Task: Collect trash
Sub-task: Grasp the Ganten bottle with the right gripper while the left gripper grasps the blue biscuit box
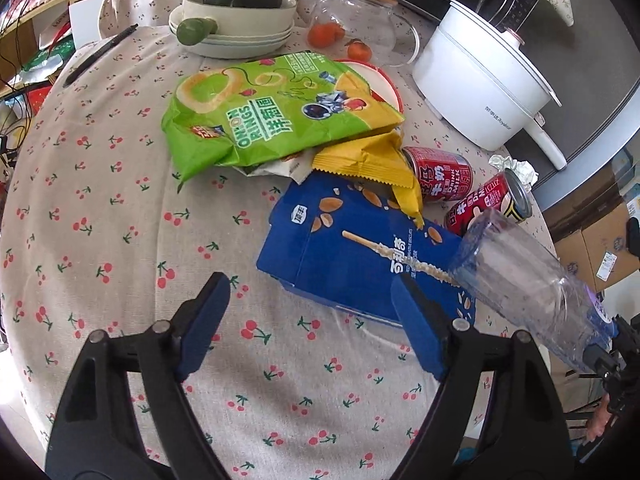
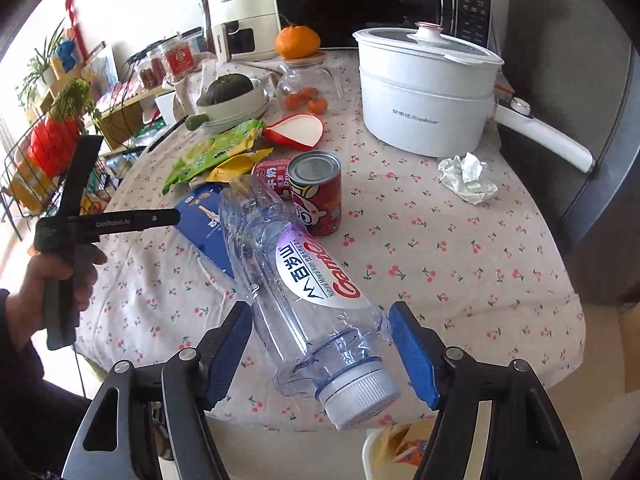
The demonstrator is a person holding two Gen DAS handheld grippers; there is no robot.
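Note:
My left gripper [image 1: 316,320] stands open just above the cherry-print tablecloth [image 1: 120,220], its right finger over the near corner of a blue biscuit-stick box [image 1: 352,248]. Behind the box lie a green onion-rings bag [image 1: 272,112], a yellow wrapper [image 1: 372,164] and two red drink cans [image 1: 440,172], one lying, one upright [image 2: 316,200]. A crumpled tissue [image 2: 466,178] rests near the pot. My right gripper [image 2: 320,332] is shut on a clear, dented plastic bottle [image 2: 304,276], held tilted in the air with its white cap towards the camera. That bottle [image 1: 520,276] juts in from the right in the left wrist view.
A white electric pot [image 2: 424,96], a glass jar with an orange on it [image 2: 306,80], a bowl with a dark squash [image 1: 240,4] and a red-rimmed dish [image 2: 300,130] stand at the back. A pen [image 1: 100,54] lies far left. A white container holding wrappers [image 2: 396,452] sits below the table edge.

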